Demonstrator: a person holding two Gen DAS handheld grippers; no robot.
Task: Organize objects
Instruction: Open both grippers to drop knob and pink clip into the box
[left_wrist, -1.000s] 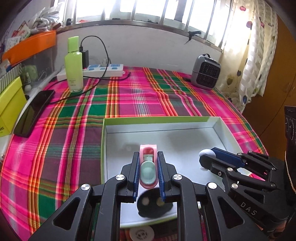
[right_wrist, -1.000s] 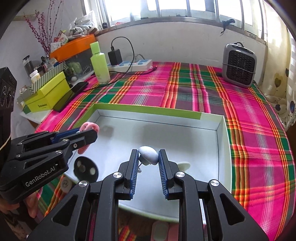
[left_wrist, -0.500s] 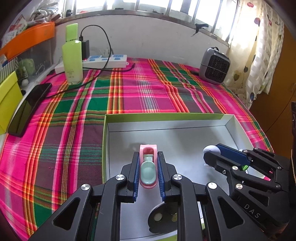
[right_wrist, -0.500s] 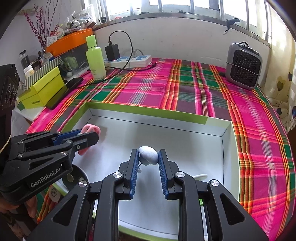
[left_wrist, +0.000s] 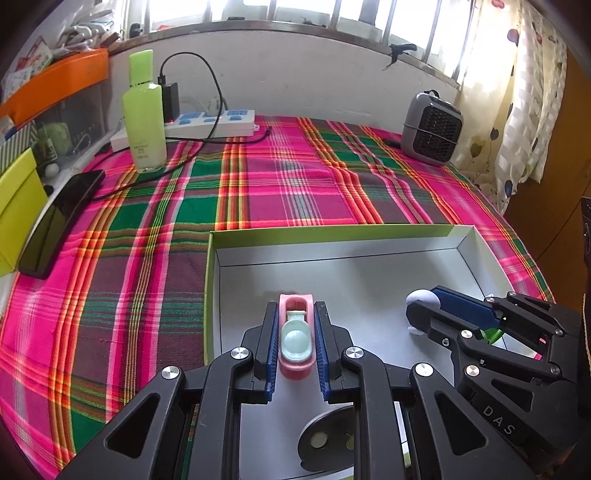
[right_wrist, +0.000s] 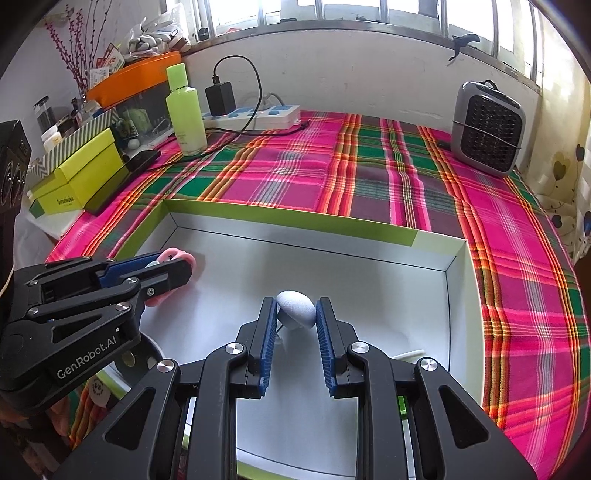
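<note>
Plaid tablecloth (left_wrist: 288, 192) w/ box (left_wrist: 332, 234), left gripper (left_wrist: 295, 332) pinching pink case (left_wrist: 295, 365), right gripper (right_wrist: 295, 314) pinching grey egg (right_wrist: 296, 306).

Your left gripper (right_wrist: 173, 267) body reads "GenRobot.AI"; your right gripper (left_wrist: 424, 317) body reads "DAS".

Both wrist cameras sit close above the box (left_wrist: 332, 236), facing the worktop's (right_wrist: 369, 177) window edge, sharing box and worktop.

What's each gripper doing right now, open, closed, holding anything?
Left gripper: closed on the pink clip, over the box.
Right gripper: closed on the white egg-shaped thing.
</note>
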